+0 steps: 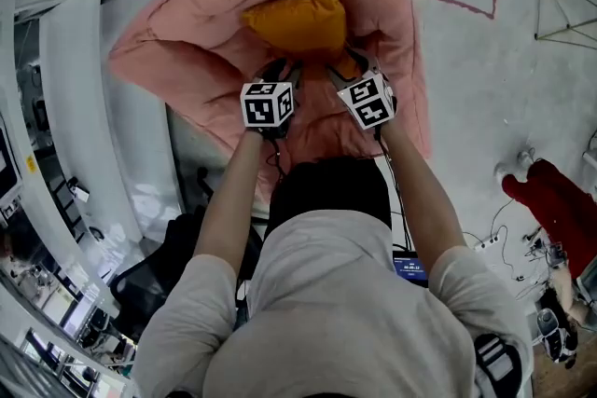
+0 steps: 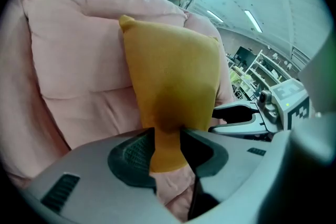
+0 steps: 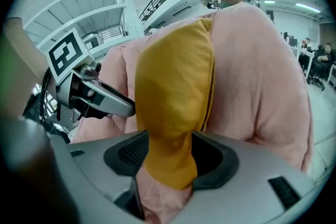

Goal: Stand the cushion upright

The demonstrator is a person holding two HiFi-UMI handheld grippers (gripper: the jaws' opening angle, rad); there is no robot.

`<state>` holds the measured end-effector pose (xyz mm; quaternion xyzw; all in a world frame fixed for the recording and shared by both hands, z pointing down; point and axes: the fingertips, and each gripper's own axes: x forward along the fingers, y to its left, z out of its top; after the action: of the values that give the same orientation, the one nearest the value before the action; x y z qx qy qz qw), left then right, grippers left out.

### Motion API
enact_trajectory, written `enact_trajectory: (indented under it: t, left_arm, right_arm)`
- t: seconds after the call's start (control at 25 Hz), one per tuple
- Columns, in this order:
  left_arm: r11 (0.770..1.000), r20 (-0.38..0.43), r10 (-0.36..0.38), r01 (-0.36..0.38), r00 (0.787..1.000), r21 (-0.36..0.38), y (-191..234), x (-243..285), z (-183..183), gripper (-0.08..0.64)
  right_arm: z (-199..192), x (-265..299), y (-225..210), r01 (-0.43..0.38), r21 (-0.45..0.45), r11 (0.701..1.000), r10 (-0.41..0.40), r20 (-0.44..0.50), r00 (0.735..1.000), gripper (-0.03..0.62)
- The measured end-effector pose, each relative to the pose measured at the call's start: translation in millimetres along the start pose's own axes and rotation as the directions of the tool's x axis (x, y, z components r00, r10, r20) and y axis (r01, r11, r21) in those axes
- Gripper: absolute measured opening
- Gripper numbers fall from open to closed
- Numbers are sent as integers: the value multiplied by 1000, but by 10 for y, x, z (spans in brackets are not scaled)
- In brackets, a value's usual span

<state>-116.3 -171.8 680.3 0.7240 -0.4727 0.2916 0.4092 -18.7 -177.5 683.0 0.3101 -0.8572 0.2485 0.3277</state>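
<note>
Pinching the yellow cushion (image 1: pixel 297 21) by its two lower corners, I have my left gripper (image 2: pixel 167 139) closed on one corner and my right gripper (image 3: pixel 170 149) closed on the other, with fabric bunched between each pair of pads. The cushion stands nearly upright in the hollow of the pink beanbag (image 1: pixel 177 37), against the beanbag's back.

My worry is that the stuffing is soft and I hold only thin corners. If I let go unevenly, it may fold, slump forward away from the beanbag's back, or tip sideways. The beanbag also gives under weight, which could let the base slide out.

No box, bin or tray shows. The beanbag's hollow is the only thing holding anything, and only the cushion sits in it.
</note>
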Motion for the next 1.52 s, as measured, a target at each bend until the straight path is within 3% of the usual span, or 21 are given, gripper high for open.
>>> enact_trajectory:
  t: [0.24, 0.6, 0.72, 0.84, 1.08, 1.24, 1.4, 1.52]
  left_arm:
    - [1000, 39, 10, -10, 999, -13, -156, -177, 44, 161]
    - [998, 128, 41, -35, 991, -42, -255, -650, -91, 161]
    - [996, 167, 70, -60, 983, -62, -291, -951, -194, 161]
    - [993, 241, 100, -83, 965, -78, -365, -1247, -211, 150]
    - [989, 347, 147, -135, 926, -57, -648, -1894, -246, 108]
    - [984, 415, 176, -165, 892, -63, -842, -2240, -217, 56]
    - [972, 429, 212, -234, 878, -2, -942, -2561, -222, 15]
    - [974, 490, 195, -225, 850, 2, -1080, -2905, -225, 14]
  right_arm:
    - [48, -252, -4, 25, 6, 1000, -25, 28, 999, 261]
    - [195, -592, 333, 60, -60, 996, -57, 52, 997, 259]
    - [219, -810, 571, 84, -95, 992, -77, 72, 994, 220]
    - [322, -1059, 750, 128, -93, 987, -115, 135, 984, 128]
    - [537, -1567, 1177, 184, -88, 979, -161, 222, 962, 40]
    - [700, -1870, 1367, 221, -89, 971, -188, 281, 941, 9]
    - [881, -2224, 1655, 218, -86, 972, -175, 354, 919, 9]
    - [959, -2500, 1912, 219, -122, 968, -153, 402, 903, 8]
